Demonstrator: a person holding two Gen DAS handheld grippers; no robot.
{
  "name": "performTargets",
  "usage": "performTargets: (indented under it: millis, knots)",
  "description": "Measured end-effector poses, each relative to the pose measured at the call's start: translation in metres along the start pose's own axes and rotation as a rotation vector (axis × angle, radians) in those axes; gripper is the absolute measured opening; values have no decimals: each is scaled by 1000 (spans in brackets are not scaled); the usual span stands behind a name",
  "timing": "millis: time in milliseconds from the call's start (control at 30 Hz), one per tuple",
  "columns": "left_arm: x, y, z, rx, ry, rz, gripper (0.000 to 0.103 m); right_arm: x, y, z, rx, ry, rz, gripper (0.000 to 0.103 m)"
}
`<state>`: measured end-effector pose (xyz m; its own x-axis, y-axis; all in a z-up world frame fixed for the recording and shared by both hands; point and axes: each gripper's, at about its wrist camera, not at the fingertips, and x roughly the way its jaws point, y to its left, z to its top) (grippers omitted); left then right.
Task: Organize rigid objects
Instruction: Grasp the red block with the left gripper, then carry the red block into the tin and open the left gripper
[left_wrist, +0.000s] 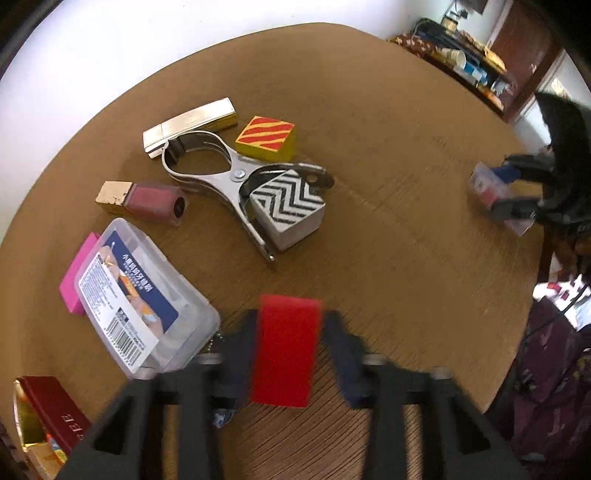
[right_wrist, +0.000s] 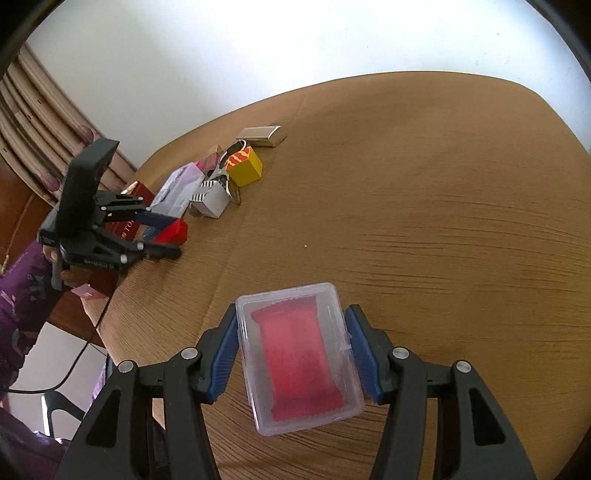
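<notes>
My left gripper (left_wrist: 286, 332) is shut on a red block (left_wrist: 284, 350), which stands low over the brown table (left_wrist: 406, 129) beside a labelled clear plastic box (left_wrist: 144, 295). From the right wrist view, the same gripper (right_wrist: 173, 237) and red block (right_wrist: 173, 229) sit at the left end of a row of objects. My right gripper (right_wrist: 295, 354) is shut on a small clear case with red contents (right_wrist: 299, 358), its blue pads against both long sides. It shows blurred at the right table edge in the left wrist view (left_wrist: 517, 195).
Grouped on the table are a metal clamp (left_wrist: 218, 173), a yellow red-striped block (left_wrist: 266, 138), a black-and-white zigzag block (left_wrist: 288, 210), a gold bar-shaped box (left_wrist: 190, 123), a maroon tube (left_wrist: 144, 201), a pink block (left_wrist: 79, 273) and a dark red box (left_wrist: 55, 410). A person's purple sleeve (right_wrist: 22, 295) is at the left.
</notes>
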<state>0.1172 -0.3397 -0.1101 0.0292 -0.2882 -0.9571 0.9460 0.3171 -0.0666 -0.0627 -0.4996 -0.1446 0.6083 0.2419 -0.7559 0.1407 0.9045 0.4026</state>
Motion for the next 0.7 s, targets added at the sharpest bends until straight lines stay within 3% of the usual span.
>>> performTargets:
  millis: [233, 367, 533, 700]
  knots:
    - [-6, -6, -10, -55, -41, 40, 30, 1, -1, 0, 6, -1, 2, 54]
    - [-31, -16, -17, -111, -140, 61, 30, 1, -1, -1, 8, -3, 1, 54]
    - [-79, -16, -37, -261, -267, 55, 30, 2, 0, -1, 0, -4, -9, 54]
    - [-124, 6, -77, -491, -361, 37, 30, 3, 3, -2, -17, -3, -25, 54]
